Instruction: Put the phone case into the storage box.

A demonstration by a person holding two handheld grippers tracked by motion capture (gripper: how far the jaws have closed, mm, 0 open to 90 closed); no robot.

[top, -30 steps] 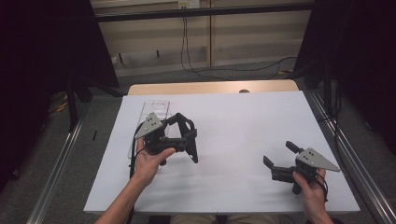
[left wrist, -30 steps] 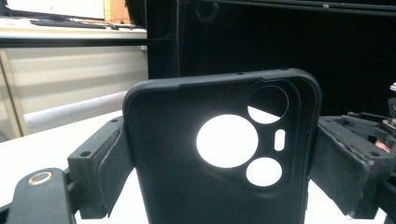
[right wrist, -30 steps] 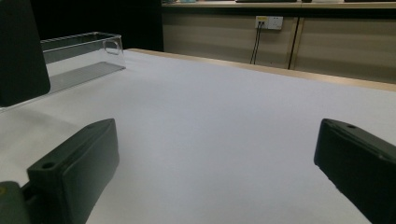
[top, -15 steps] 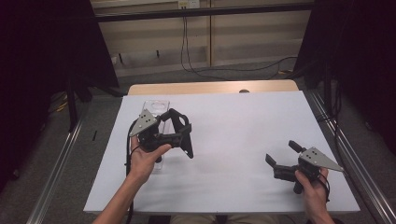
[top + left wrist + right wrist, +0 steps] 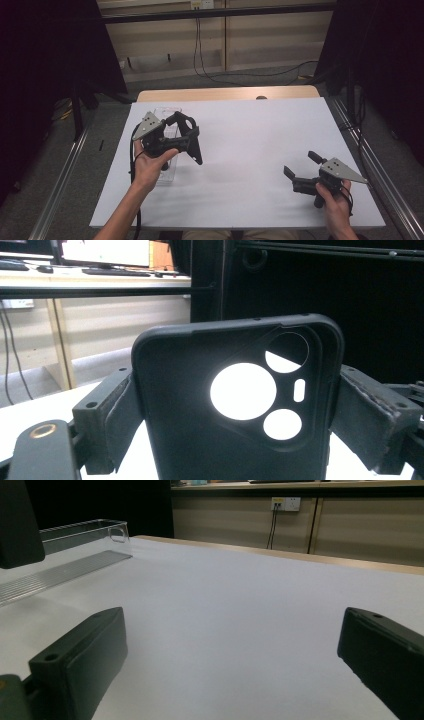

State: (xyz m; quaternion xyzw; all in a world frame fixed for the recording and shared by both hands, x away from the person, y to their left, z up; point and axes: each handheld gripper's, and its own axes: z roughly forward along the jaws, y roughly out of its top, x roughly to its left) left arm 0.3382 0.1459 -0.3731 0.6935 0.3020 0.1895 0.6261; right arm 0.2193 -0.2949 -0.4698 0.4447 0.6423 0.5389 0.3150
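Near the table's left edge, my left gripper [image 5: 187, 142] has risen, jaws clamped on the black phone case [image 5: 235, 405] above the clear tray [image 5: 167, 172]; the case's bottom is cut off. Toward the right corner, my right gripper [image 5: 302, 170] rests wide apart.

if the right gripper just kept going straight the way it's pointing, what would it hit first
Probably nothing soon: the right gripper, jaws open, points over bare white table. The clear tray lies off to its left.

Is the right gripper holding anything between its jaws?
No. In the right gripper view the right gripper has its jaws wide apart, with just bare white table between them.
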